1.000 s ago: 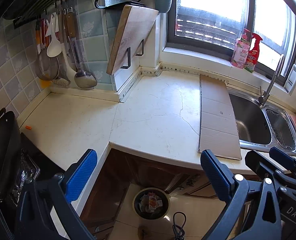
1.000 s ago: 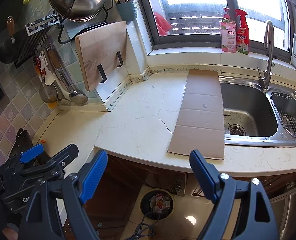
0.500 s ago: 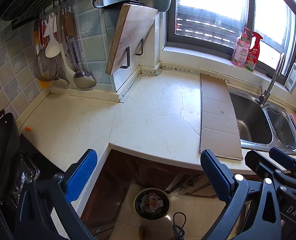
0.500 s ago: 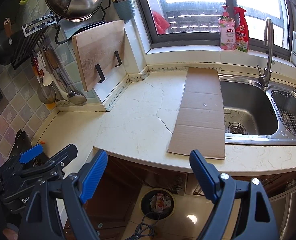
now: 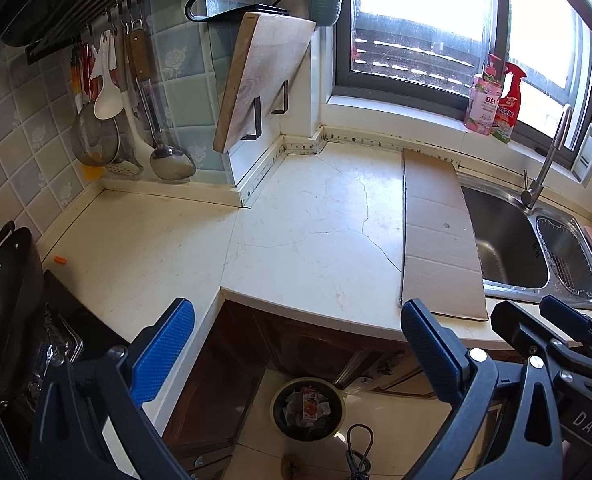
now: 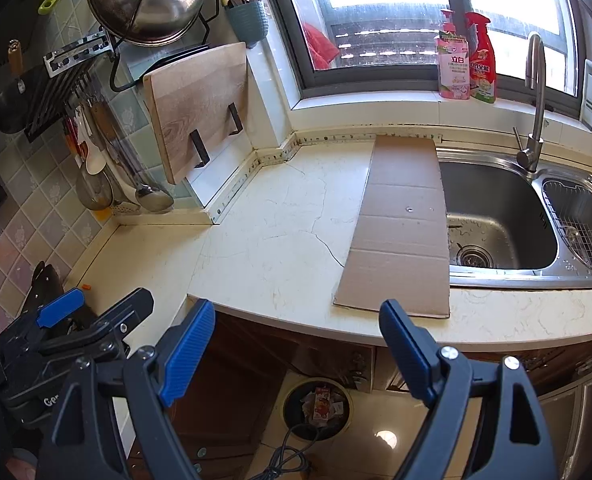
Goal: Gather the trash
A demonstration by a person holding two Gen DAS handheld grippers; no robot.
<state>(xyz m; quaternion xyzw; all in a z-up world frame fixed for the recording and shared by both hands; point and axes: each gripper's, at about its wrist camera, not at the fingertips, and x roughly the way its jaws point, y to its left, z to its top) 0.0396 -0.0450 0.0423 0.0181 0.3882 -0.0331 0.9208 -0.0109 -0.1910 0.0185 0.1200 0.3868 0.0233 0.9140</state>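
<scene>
A long flat piece of cardboard (image 6: 400,224) lies on the counter (image 6: 279,232), just left of the sink (image 6: 500,220). Its long side runs from the near edge to the far wall. Both the left gripper (image 5: 296,344) and right gripper (image 6: 296,340) are spread wide, holding nothing.

Left gripper (image 5: 296,320), blue-padded jaws spread wide, nothing between. Cream marble countertop (image 5: 296,240), cracked. Flat brown cardboard sheet (image 5: 436,232) lies beside steel sink (image 5: 508,240). Round dark waste bin (image 5: 308,408) on floor below, holding wrappers. Right gripper's (image 5: 552,320) black frame at lower right.
</scene>
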